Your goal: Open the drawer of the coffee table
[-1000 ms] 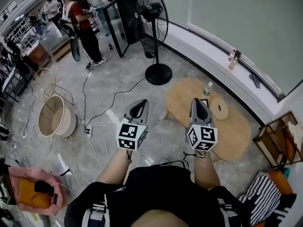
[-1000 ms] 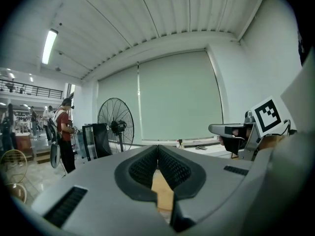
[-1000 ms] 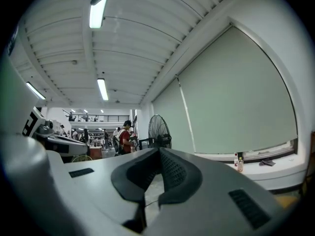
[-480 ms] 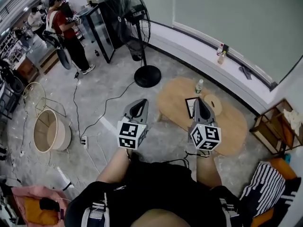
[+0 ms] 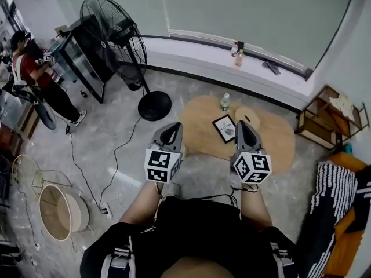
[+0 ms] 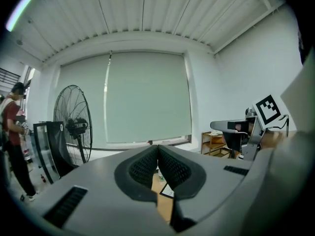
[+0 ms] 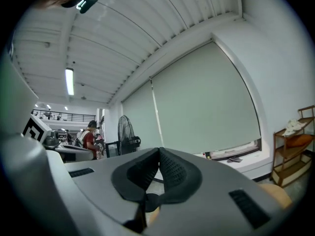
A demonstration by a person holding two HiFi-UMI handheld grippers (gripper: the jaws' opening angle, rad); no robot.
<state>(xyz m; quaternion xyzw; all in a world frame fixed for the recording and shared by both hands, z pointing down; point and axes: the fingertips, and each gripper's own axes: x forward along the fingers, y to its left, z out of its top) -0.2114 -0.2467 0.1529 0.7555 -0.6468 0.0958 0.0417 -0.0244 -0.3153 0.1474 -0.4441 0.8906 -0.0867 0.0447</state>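
Observation:
The low oblong wooden coffee table point(image 5: 277, 139) stands on the floor ahead of me; no drawer front shows from above. On its top sit a small bottle point(image 5: 225, 102), a framed card point(image 5: 225, 127) and a round wooden disc point(image 5: 248, 118). My left gripper point(image 5: 172, 130) is shut and empty, held in the air left of the table's near end. My right gripper point(image 5: 243, 126) is also shut and empty, its tip over the table's near edge. In the left gripper view the ribbed pads point(image 6: 170, 165) touch, with a strip of table point(image 6: 163, 208) below. The right gripper's pads point(image 7: 172, 167) touch too.
A tall pedestal fan point(image 5: 116, 32) and a black glass-fronted cabinet point(image 5: 81, 62) stand at the left, with a person point(image 5: 35, 77) beyond. Cables point(image 5: 116, 155) cross the floor near a round basket point(image 5: 58, 210). A wooden shelf point(image 5: 327, 120) and striped fabric point(image 5: 333, 196) stand right.
The view has swung right, so the coffee table has come to the middle, straight ahead of both grippers. Both grippers stayed shut and moved with the turn.

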